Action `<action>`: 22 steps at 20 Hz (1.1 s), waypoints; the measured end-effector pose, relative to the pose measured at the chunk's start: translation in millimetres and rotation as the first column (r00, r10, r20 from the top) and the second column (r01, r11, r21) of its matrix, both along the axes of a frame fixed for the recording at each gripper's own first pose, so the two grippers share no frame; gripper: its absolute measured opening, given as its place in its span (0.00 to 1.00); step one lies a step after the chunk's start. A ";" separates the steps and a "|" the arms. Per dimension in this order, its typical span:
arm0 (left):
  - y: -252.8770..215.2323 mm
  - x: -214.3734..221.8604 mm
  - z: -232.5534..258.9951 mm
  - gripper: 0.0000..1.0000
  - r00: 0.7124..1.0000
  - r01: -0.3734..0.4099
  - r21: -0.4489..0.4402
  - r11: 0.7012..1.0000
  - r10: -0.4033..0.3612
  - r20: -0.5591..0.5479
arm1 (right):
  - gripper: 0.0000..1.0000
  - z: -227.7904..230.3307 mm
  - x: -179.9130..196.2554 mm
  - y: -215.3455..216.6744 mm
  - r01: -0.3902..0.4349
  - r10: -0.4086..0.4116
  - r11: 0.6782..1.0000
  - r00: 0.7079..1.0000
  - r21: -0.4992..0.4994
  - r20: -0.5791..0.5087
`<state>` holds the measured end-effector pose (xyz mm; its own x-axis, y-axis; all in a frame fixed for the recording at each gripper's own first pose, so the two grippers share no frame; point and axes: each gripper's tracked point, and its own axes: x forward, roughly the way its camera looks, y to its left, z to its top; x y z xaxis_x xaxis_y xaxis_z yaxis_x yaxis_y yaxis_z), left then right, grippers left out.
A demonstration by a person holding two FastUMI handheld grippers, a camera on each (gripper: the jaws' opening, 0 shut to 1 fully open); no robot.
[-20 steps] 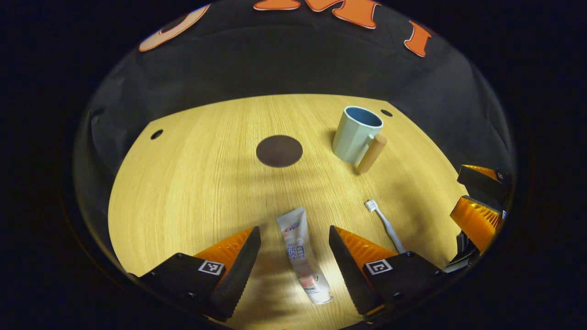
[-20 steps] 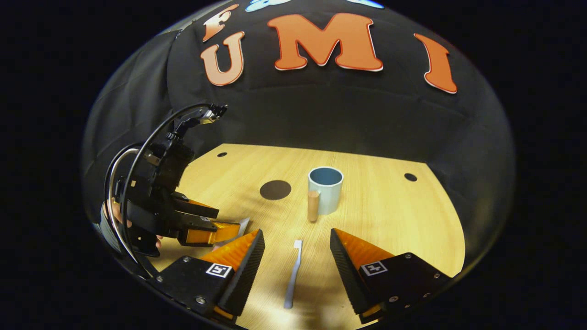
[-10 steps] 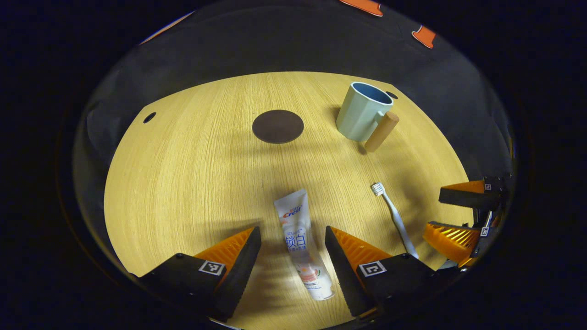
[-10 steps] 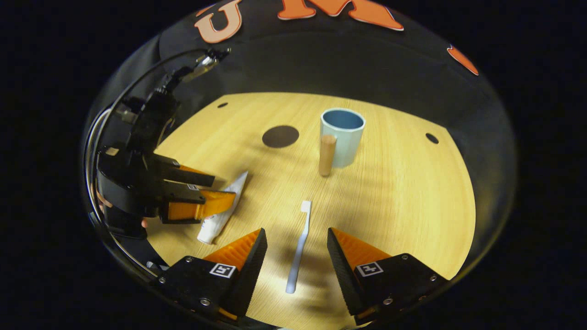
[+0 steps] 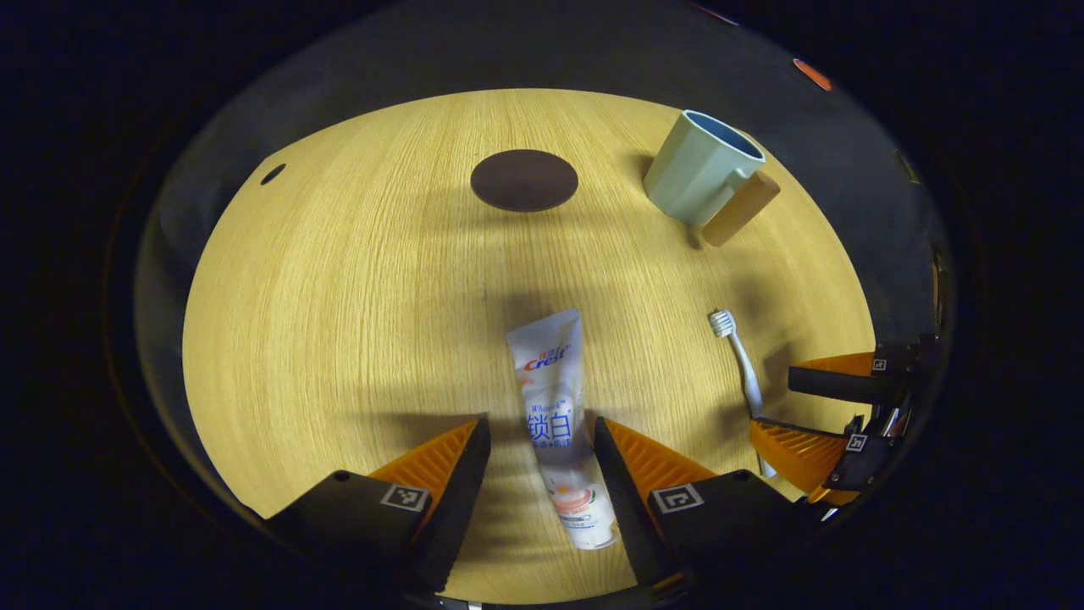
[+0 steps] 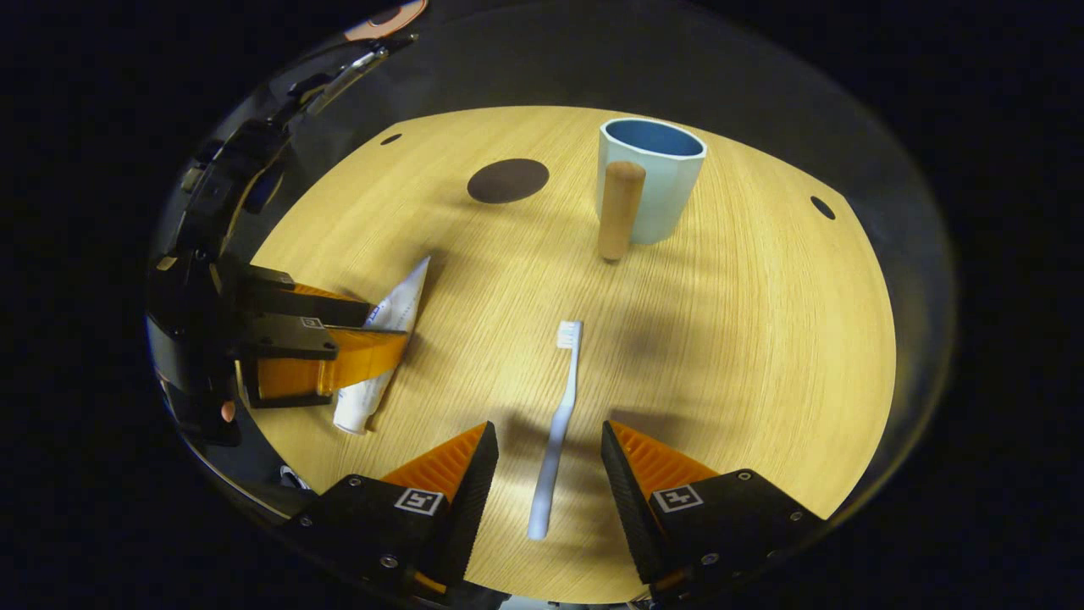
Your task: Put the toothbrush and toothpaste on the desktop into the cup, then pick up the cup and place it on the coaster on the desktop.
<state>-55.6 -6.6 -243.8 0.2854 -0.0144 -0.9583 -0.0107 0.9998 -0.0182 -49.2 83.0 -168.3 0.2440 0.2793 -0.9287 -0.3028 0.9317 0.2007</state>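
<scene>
We take the cup (image 6: 650, 174) as our landmark: it stands upright and empty toward the far side of the counter (image 6: 762, 339), its wooden handle (image 6: 621, 210) turned toward us, so its open mouth is free to receive things from above. The dark round coaster (image 6: 508, 180) lies just to the cup's left, apart from it and bare, waiting for the last step. Nearer us than the cup, the toothbrush (image 6: 556, 424) lies flat with its bristle head pointing toward the cup, and our right claw (image 6: 549, 474) sits wide open astride its handle end, fingers on either side but not yet pressing. Farther left of the cup, the toothpaste (image 5: 555, 415) lies flat too (cap end nearest us), and our left claw (image 5: 542, 470) straddles its lower half, open with the fingers close beside the tube. Both claws appear lined up along their things, so we judge a double grasp is the step in hand.
</scene>
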 end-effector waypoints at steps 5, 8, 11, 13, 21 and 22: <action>-7.6 7.6 -2.3 0.49 0.999 -0.040 -0.032 0.999 0.041 0.014 | 0.61 -15.2 -3.0 6.3 -0.010 0.010 1.000 0.998 -0.012 -0.059; -11.9 8.0 -2.1 0.32 0.998 -0.040 -0.061 0.997 0.042 0.036 | 0.51 -13.6 1.6 5.7 -0.007 0.005 0.999 0.998 -0.034 -0.058; -13.5 7.0 -0.8 0.24 0.998 -0.038 -0.094 0.995 0.043 0.047 | 0.23 -16.8 5.7 -4.0 -0.017 0.012 0.995 0.999 -0.102 -0.049; -14.4 4.7 1.8 0.25 0.998 -0.030 -0.108 0.994 0.036 0.048 | 0.13 -16.8 8.1 0.2 -0.013 0.009 0.995 0.999 -0.101 -0.044; -18.4 1.9 10.8 0.25 0.995 -0.025 -0.156 0.987 0.040 0.090 | 0.08 -15.3 19.5 -8.0 0.058 -0.058 0.997 0.998 -0.050 -0.002; -18.7 0.5 13.4 0.25 0.995 -0.026 -0.162 0.986 0.042 0.095 | 0.07 -10.3 24.6 -8.4 0.069 -0.069 0.997 0.997 -0.036 0.017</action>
<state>-55.1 -25.3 -230.4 0.3810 -0.1545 -0.9116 -0.0351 0.9828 -0.1812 -24.6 74.5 -178.6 0.2762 0.2273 -0.9338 -0.2404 0.9571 0.1618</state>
